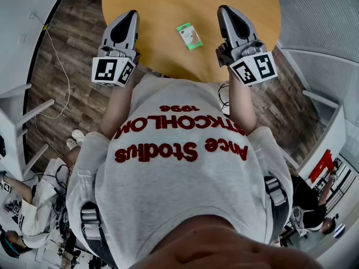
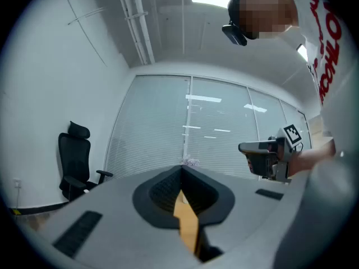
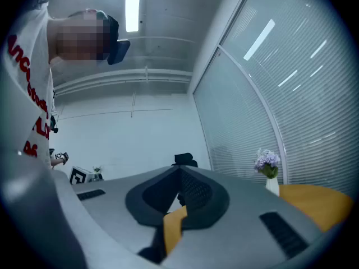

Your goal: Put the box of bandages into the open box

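A small green and white box of bandages (image 1: 189,36) lies flat on the round wooden table (image 1: 162,4), between my two grippers and a little beyond them. My left gripper (image 1: 130,13) is held over the table's near left edge with its jaws together and nothing in them. My right gripper (image 1: 225,9) hovers to the right of the bandage box, also shut and empty. Both gripper views point up and away from the table, towards walls and ceiling. The right gripper (image 2: 268,156) shows in the left gripper view. No open box is in view.
A black office chair (image 2: 73,162) stands by the wall. A white vase of purple flowers (image 3: 268,170) sits on the table's far part. A white cable (image 1: 58,60) runs over the wooden floor at left. Seated people show at the head view's lower corners.
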Available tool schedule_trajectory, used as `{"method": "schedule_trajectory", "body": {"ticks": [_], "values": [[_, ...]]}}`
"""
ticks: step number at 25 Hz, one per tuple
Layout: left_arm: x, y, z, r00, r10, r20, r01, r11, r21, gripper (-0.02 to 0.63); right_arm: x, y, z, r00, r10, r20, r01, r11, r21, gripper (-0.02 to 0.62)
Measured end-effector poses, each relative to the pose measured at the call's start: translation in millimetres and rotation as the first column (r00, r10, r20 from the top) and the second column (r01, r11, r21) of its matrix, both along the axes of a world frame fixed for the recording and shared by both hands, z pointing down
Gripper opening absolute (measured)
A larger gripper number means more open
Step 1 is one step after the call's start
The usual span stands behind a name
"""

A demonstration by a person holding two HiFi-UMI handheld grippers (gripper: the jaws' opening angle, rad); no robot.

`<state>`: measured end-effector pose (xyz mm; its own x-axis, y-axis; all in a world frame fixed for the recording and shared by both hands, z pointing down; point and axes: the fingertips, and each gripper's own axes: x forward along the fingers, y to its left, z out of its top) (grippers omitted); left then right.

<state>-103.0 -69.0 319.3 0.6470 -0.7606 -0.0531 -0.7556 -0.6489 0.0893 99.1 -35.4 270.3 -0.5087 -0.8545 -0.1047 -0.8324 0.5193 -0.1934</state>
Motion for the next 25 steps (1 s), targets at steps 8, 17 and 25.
{"method": "schedule_trajectory", "body": {"ticks": [8, 17, 25], "values": [[-5, -4, 8, 1.0, -0.005, 0.0, 0.005, 1.0, -0.011, 0.006, -12, -7, 7, 0.999, -0.008, -0.046, 0.008, 1.0, 0.001, 0.006], [-8, -1, 6, 1.0, -0.003, 0.016, 0.003, 1.0, 0.008, 0.006, -13, -4, 9, 0.999, 0.01, -0.049, -0.01, 1.0, 0.001, 0.006], [-2, 0, 1, 1.0, -0.002, 0.026, 0.002, 1.0, 0.027, 0.006, -6, 1, 7, 0.999, 0.017, -0.039, -0.017, 1.0, -0.002, 0.006]]}}
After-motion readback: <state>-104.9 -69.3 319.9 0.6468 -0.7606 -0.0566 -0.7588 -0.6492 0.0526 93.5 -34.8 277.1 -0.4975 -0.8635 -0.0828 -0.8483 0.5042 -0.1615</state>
